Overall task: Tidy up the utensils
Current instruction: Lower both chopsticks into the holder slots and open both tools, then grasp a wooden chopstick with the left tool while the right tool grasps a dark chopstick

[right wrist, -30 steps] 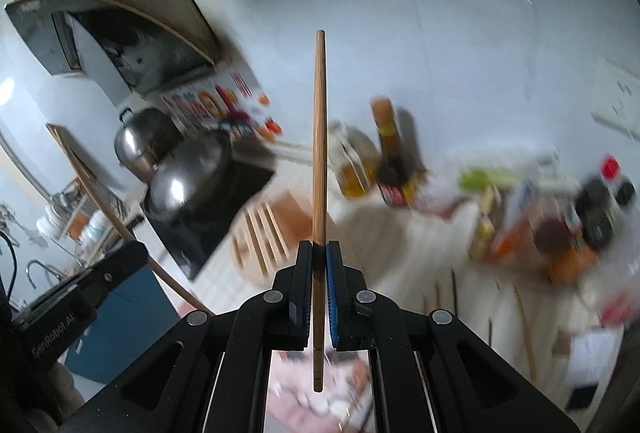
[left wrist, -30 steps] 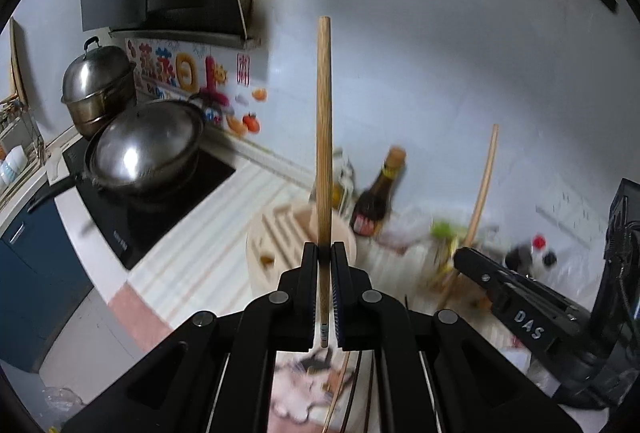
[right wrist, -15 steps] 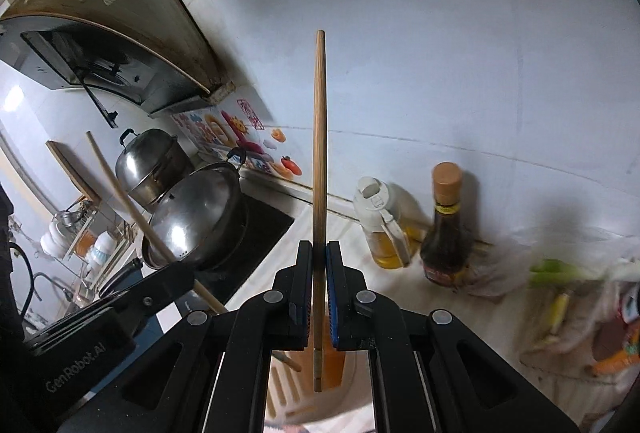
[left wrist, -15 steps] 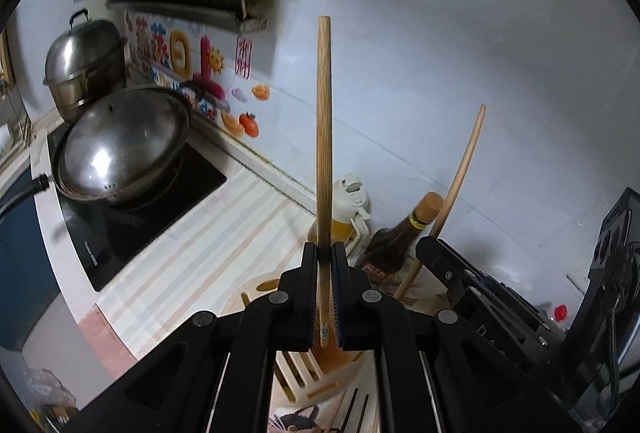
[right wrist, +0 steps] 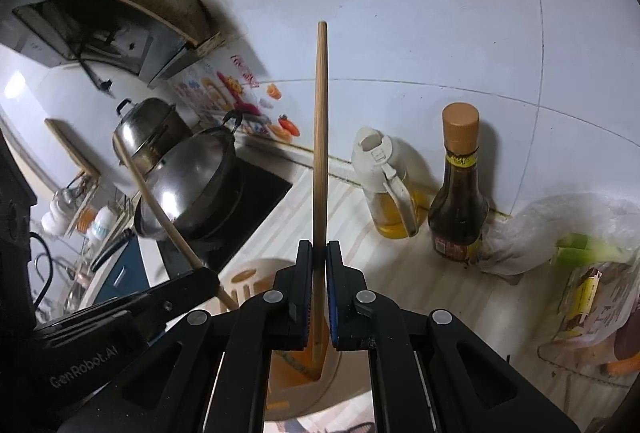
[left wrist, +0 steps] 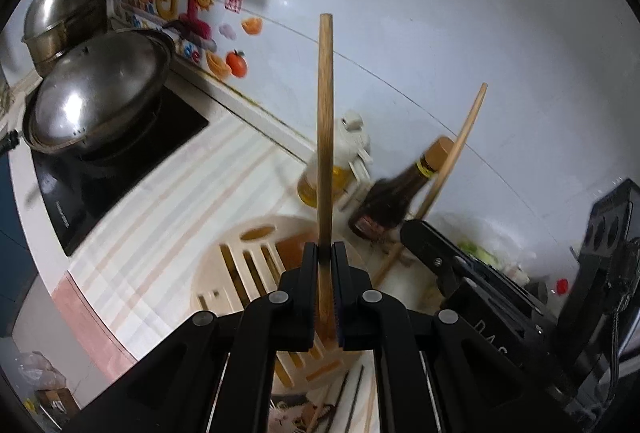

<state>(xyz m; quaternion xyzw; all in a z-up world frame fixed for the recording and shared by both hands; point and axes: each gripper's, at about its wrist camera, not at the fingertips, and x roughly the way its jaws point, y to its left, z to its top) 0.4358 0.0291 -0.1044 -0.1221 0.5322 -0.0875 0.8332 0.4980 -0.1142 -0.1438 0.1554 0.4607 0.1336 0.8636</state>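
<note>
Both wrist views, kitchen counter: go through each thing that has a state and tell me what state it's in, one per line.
Left gripper: shut on a wooden chopstick.
Right gripper: shut on a second chopstick, lower tip inside the cream holder.
Cream utensil holder: upright, slotted side showing.
Wok: on the hob, lid on.
Steamer pot: lid on.
Dark sauce bottle: upright, capped.
Oil bottle: upright, partly full.

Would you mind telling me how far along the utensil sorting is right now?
Done: nothing visibly in the holder yet. In hand: the left gripper and right gripper each clamp one chopstick above it. Left: drop both in, then gather the loose chopsticks lying on the counter.
</note>
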